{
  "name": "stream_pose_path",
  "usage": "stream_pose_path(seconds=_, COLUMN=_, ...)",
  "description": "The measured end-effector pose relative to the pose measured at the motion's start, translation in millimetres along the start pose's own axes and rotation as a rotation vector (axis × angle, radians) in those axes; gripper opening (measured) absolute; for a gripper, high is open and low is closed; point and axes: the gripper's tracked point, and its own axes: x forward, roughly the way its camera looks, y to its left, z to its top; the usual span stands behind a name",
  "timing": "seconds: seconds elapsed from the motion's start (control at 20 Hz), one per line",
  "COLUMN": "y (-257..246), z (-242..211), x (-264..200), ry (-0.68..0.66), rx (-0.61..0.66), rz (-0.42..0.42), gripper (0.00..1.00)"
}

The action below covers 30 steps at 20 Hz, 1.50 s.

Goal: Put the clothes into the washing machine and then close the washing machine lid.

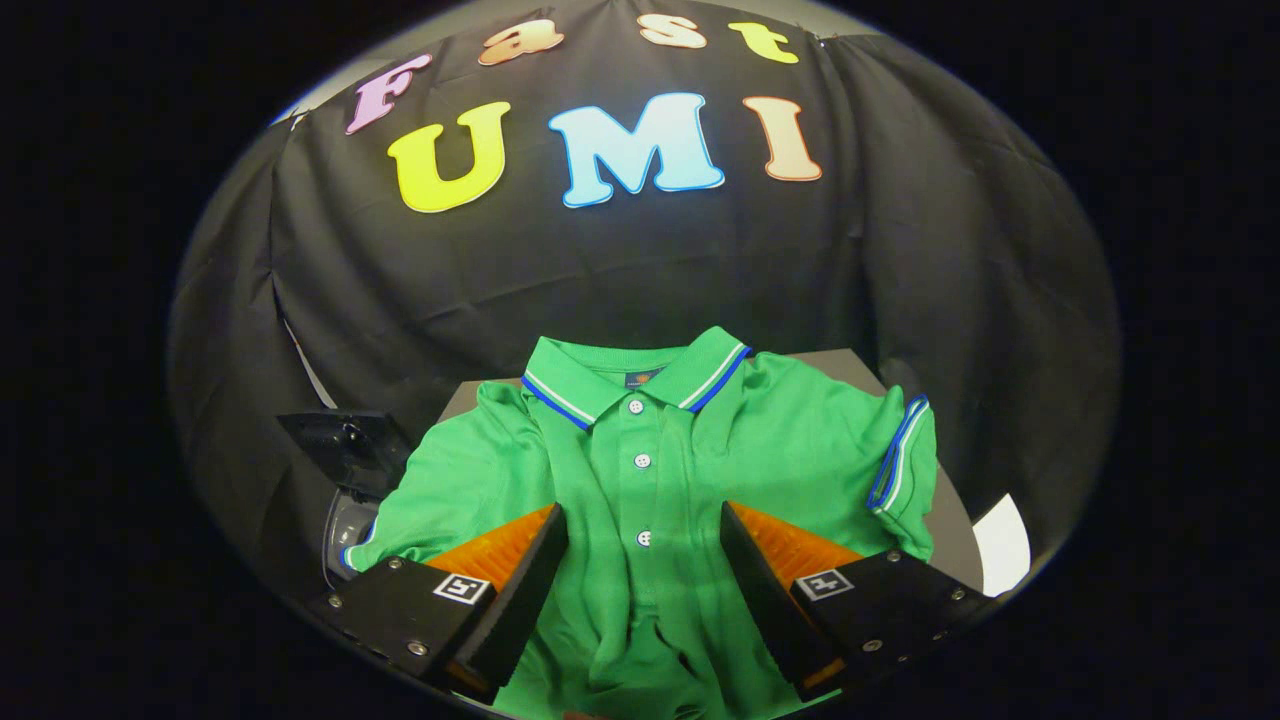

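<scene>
A green polo shirt (700,450) with blue and white trim lies spread face up on a grey table (950,520), collar toward the booth wall. My gripper (643,515) hovers over its lower front, open, fingers on either side of the button placket. The fabric bunches into folds between and below the fingers. Left of the shirt, past the table's edge, is a dark washing machine (348,525) with its lid (340,445) raised; the shirt's left sleeve partly covers it.
The black cloth wall hangs close behind the table. A white sheet (1003,545) lies at the table's right edge, past the shirt's right sleeve.
</scene>
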Motion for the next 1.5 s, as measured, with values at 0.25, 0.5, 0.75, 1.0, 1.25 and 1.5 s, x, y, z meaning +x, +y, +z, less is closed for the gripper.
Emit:
stream_pose_path(seconds=0.25, y=-1.9, z=-2.8, x=1.7, ry=0.027, rx=-0.011, rz=-0.046, gripper=0.95)
stream_pose_path(seconds=0.5, y=-0.6, z=-4.6, x=3.2, ry=0.068, rx=-0.047, rz=-0.078, gripper=0.83)
stream_pose_path(seconds=0.75, y=-0.1, z=-1.6, x=3.0, ry=0.068, rx=-0.044, rz=-0.129, gripper=0.26)
stream_pose_path(seconds=1.0, y=2.9, z=9.0, x=-2.1, ry=0.065, rx=-0.184, rz=-0.192, gripper=0.12)
stream_pose_path(seconds=1.25, y=25.6, z=28.1, x=-16.3, ry=-0.002, rx=-0.085, rz=-0.143, gripper=0.00)
stream_pose_path(seconds=1.5, y=22.9, z=20.3, x=-12.1, ry=0.032, rx=-0.089, rz=-0.131, gripper=0.02)
